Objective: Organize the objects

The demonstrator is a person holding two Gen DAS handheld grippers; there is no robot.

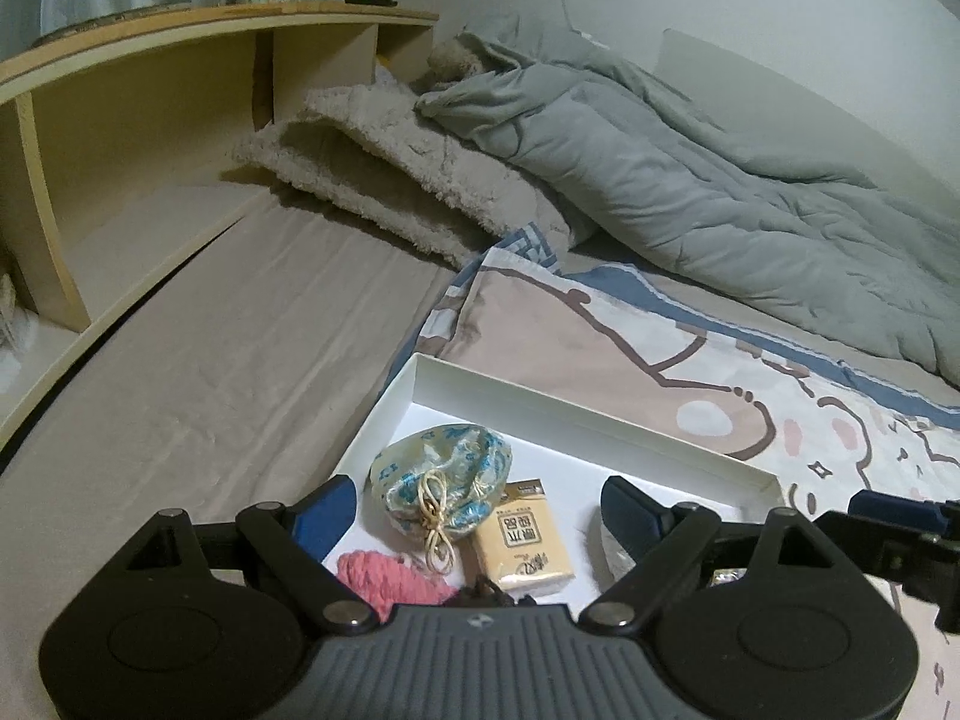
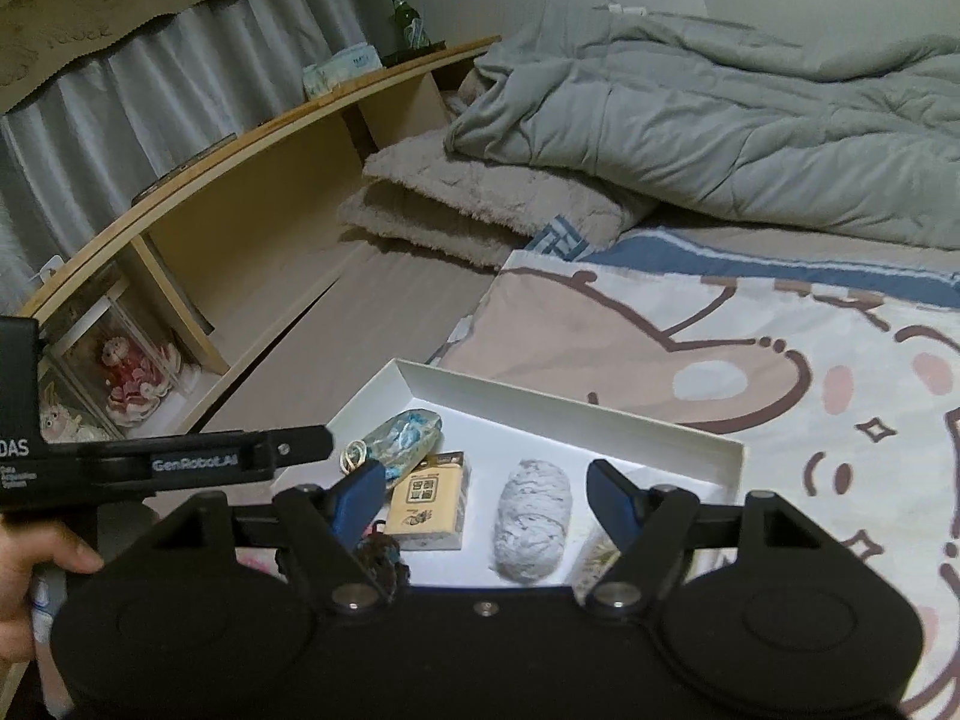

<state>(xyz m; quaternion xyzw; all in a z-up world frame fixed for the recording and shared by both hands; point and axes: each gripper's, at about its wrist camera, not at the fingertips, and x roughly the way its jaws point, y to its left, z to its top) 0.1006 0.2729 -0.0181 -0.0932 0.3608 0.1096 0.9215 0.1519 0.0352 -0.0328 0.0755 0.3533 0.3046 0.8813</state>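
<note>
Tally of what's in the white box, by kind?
In the white box:
Drawstring pouch: 1
Tissue pack: 1
Yarn balls: 2, pink and grey-white
Dark beaded item: 1
Partly hidden packet: 1
Total: 6

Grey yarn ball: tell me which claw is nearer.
Right. The right claw hangs open straddling the yarn ball. The left claw is open over the pouch and tissue pack, further left.

Grey quilt [image 1: 690, 180] bunched at the bed's far side, folded fleece blanket [image 1: 384, 174] beside it, cartoon-print sheet [image 2: 750, 348] spread flat, wooden shelf [image 2: 252, 180], green bottle [image 2: 405, 18] on top, dolls [image 2: 129, 378] in lower compartment.
</note>
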